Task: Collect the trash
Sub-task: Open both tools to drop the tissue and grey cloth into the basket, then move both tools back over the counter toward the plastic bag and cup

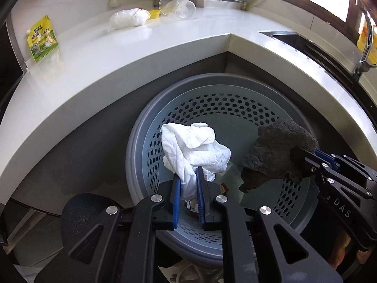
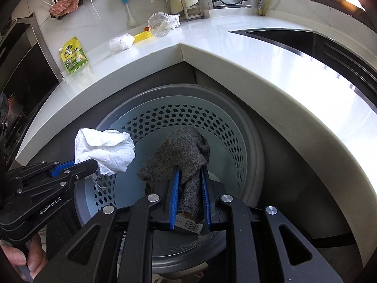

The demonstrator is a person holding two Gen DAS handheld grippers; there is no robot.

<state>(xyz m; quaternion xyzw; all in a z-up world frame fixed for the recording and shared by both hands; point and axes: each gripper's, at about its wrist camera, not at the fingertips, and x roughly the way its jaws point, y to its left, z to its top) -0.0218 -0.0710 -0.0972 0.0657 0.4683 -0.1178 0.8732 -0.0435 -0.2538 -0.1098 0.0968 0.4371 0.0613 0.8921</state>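
Note:
A grey perforated trash bin [image 1: 235,89] [image 2: 235,122] stands on the floor in the corner under the white counter. My left gripper [image 1: 188,176] is shut on a crumpled white tissue [image 1: 195,148] [image 2: 106,151] and holds it over the bin's left side. My right gripper [image 2: 189,172] is shut on a dark grey cloth [image 2: 183,151] [image 1: 278,153] and holds it over the bin's opening. Some trash with a barcode [image 2: 192,225] lies in the bin's bottom.
On the counter [image 1: 117,54] lie a yellow-green pouch [image 1: 42,39], a white bag wad [image 1: 129,18], a yellow item [image 2: 141,36] and a tipped clear plastic cup [image 1: 176,6]. A sink [image 2: 306,40] is set into the counter at right.

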